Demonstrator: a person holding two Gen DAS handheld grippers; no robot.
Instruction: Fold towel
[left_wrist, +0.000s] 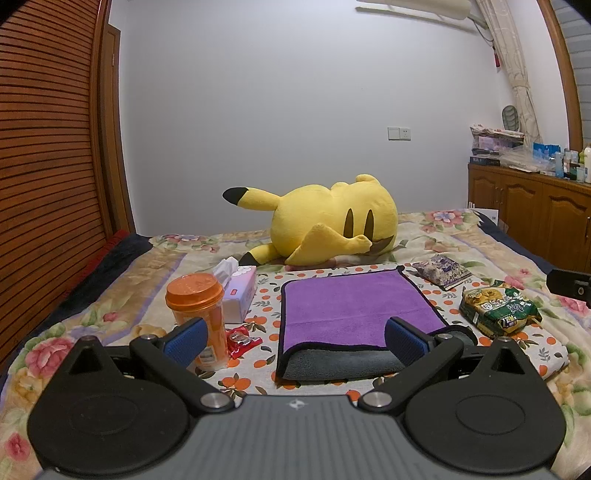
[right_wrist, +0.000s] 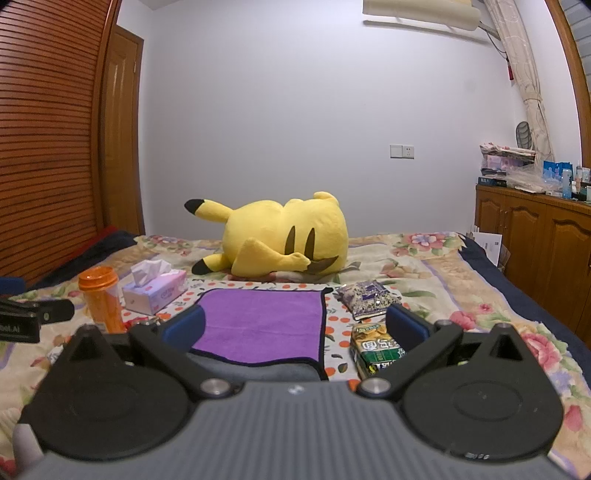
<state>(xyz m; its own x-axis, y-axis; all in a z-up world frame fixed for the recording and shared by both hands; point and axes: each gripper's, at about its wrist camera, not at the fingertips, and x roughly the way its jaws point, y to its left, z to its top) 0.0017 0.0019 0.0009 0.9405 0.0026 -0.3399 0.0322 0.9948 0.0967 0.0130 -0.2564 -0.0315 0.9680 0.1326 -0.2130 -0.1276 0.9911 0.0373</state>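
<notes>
A: Left wrist view. Where is the towel and how will it handle?

B: The towel (left_wrist: 354, 314) lies on an orange-print cloth (left_wrist: 266, 325) on the bed (left_wrist: 122, 295), purple face up, grey underside showing along the near edge where one fold already sits. In my judgement it is light, soft and limp microfibre, not slippery, nothing fragile; it will sag unless both ends are lifted together. Best hold: the dark-piped near corners. The left gripper (left_wrist: 295, 338) hangs just above the near edge, fingers spread wide, holding nothing

A: Any writing?

B: The orange cup (left_wrist: 197, 314), tissue box (left_wrist: 240, 291), red wrapper (left_wrist: 242, 341), green packet (left_wrist: 500, 308) and purple packet (left_wrist: 441, 271) all carry print; none is readable here. A yellow plush toy (left_wrist: 332, 221) lies beyond the towel

A: Right wrist view?

B: The same towel (right_wrist: 262, 325) sits between the fingers and slightly left, its near grey fold partly hidden by the gripper body. The right gripper (right_wrist: 295, 328) is released, fingers wide apart, empty. The green packet (right_wrist: 376, 350) lies just beside the towel's right edge, a snag risk. Large Chinese characters show on it, too blurred to read. The tissue box (right_wrist: 155, 291) shows faint lettering, illegible. A dark fitting at the left edge reads partly "AI"
</notes>
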